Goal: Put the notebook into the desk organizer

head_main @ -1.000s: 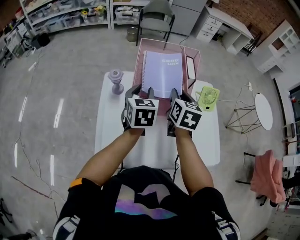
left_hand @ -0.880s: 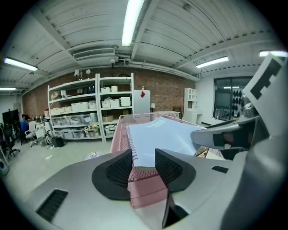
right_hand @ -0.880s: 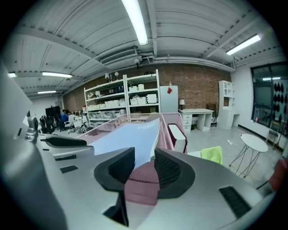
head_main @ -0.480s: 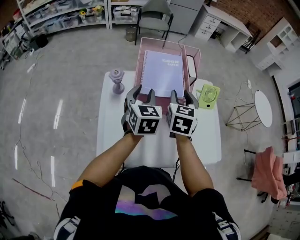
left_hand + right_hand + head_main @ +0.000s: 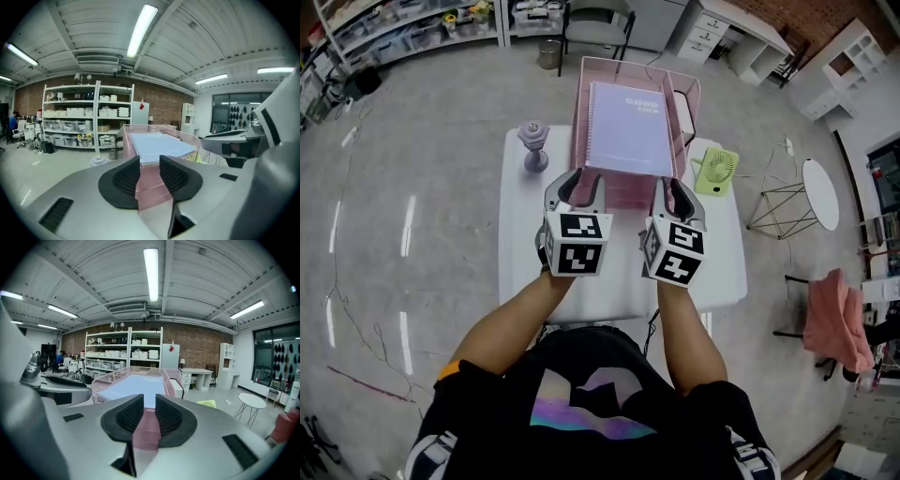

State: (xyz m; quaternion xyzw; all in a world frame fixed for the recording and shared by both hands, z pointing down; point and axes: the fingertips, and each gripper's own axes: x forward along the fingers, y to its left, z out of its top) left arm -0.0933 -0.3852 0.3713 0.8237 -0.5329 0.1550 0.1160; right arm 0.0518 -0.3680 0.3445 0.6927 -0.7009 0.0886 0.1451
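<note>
Checking result: notebook (image 5: 626, 128) lies flat in top tray of desk organizer (image 5: 579, 117), at counter's (image 5: 520, 239) far end. Left tool (image 5: 577, 185) and right tool (image 5: 677, 194): jaws just been closing, narrow gap, nothing between. Draw both straight back, keeping tips clear of tray front.

Your head camera looks steeply down from above your shoulders and takes in your arms, the left gripper (image 5: 577, 186), the right gripper (image 5: 677, 192) and the whole white table (image 5: 525, 262). Each gripper camera sits low behind its own jaws and faces nearly level along them, close to the pink desk organizer (image 5: 149, 183). All three views share that organizer and the notebook (image 5: 136, 386). The two gripper views also share the far shelving (image 5: 89, 117), and each catches the other gripper at its inner edge.
</note>
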